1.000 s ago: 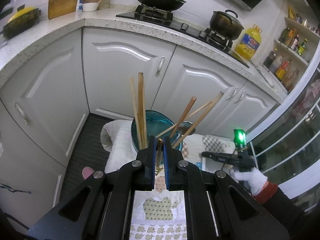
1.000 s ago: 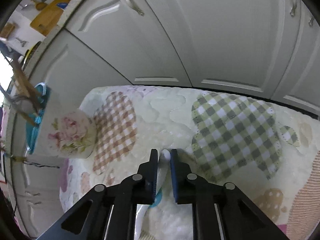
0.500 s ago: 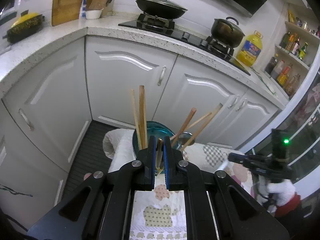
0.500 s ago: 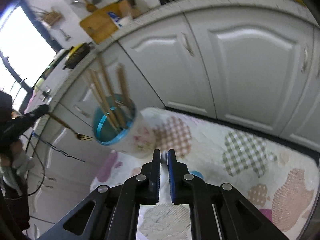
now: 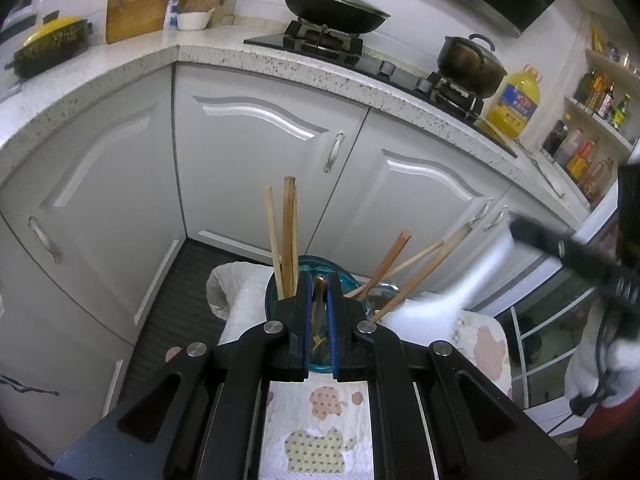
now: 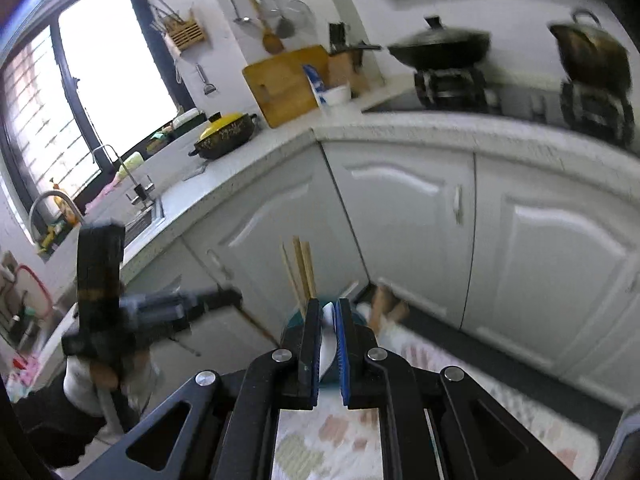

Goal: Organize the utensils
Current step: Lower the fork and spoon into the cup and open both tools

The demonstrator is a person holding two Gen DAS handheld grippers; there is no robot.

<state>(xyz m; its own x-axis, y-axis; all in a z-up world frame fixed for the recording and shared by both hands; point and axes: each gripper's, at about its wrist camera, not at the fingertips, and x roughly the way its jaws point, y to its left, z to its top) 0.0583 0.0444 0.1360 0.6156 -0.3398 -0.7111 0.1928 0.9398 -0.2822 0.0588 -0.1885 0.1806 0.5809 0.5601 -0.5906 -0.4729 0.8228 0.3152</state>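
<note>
A blue-rimmed holder point(image 5: 349, 275) stands on the patterned cloth point(image 5: 320, 420), with several wooden chopsticks point(image 5: 288, 232) and a metal spoon leaning in it. My left gripper point(image 5: 319, 280) hovers just in front of the holder, shut on a thin bronze fork point(image 5: 319, 304). In the right wrist view my right gripper point(image 6: 328, 305) is shut on a white spoon point(image 6: 327, 320), above the cloth point(image 6: 320, 440) and aimed at the holder point(image 6: 294, 320) and chopsticks point(image 6: 302, 268). The left wrist view shows the white spoon point(image 5: 476, 276) blurred, to the right of the holder. The left gripper point(image 6: 236, 296) shows at the left of the right wrist view.
White cabinet doors point(image 5: 256, 152) and a speckled countertop point(image 5: 280, 64) wrap around behind the small table. A wok point(image 5: 332, 4), a pot point(image 5: 468, 60) and an oil bottle point(image 5: 514, 104) sit on the counter. A sink and tap point(image 6: 136, 188) lie under the window.
My right gripper has lifted the white spoon off the cloth and swung up level with the holder's top. My left gripper has shifted only slightly, still shut on the fork.
</note>
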